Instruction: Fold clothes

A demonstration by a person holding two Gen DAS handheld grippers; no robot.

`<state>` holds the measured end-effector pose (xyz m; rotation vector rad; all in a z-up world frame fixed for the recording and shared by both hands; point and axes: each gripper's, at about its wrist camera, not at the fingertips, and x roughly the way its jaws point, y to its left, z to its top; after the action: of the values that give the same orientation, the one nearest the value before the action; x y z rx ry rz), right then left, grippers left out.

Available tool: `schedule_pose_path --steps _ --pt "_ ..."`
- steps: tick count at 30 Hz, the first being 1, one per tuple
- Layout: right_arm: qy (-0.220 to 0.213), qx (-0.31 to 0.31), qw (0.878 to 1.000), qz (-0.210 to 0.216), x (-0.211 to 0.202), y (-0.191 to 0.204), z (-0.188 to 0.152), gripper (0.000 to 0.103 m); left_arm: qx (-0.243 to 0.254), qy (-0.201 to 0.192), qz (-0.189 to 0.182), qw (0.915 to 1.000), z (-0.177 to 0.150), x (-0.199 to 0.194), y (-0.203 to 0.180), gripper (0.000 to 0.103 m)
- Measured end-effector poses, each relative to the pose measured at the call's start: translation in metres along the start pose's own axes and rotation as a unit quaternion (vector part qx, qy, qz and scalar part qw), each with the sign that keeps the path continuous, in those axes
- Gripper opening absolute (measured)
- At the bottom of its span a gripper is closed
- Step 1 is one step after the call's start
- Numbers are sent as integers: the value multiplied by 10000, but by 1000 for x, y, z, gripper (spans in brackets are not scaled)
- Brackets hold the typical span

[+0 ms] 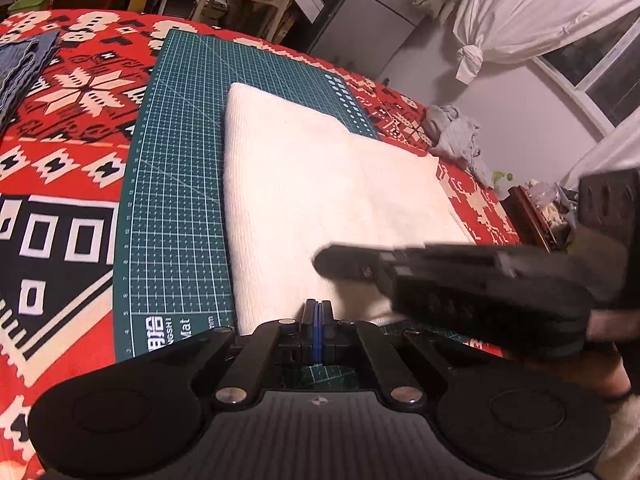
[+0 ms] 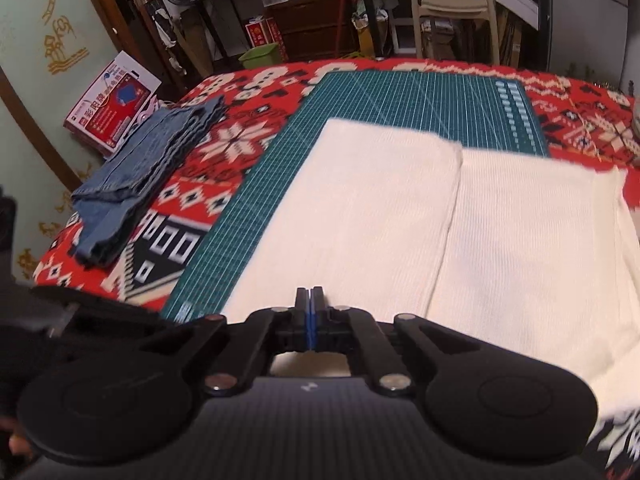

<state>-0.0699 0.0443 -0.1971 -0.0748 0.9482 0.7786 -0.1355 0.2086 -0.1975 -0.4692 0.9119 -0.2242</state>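
While both grippers hover at the lower frame edge, the white ribbed garment [image 2: 420, 216] lies folded flat at centre frame on the green cutting mat [image 2: 256, 184], which covers a red patterned blanket [image 1: 68, 120]. Left gripper [image 1: 317, 308] and right gripper [image 2: 309, 296]: fingers pressed together, holding nothing. Folded denim [image 2: 140, 176] rests at left of frame.
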Motion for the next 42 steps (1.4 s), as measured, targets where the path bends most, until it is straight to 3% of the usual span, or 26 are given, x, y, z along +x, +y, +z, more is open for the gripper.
schedule_pose_path --steps 7,16,20,22,30,42 --pt "-134 53 9999 -93 -13 -8 -4 0 -35 -79 56 9999 -1 -6 1 0" --pt "48 143 9999 -21 -25 -14 -30 0 -86 -191 119 9997 -2 -13 3 0" --pt "-211 227 9994 -134 -43 -21 -29 1 -122 -267 125 9995 -1 -17 3 0" --pt "-332 367 9985 -237 -49 -31 -27 8 -140 -305 128 9994 -1 -19 3 0" --pt "-230 1178 9928 -20 -39 -62 -36 9 -281 -342 118 9990 1 -20 10 1" --pt "-197 1243 9921 14 -38 -59 -47 6 -172 -328 194 9991 0 -18 9 1"
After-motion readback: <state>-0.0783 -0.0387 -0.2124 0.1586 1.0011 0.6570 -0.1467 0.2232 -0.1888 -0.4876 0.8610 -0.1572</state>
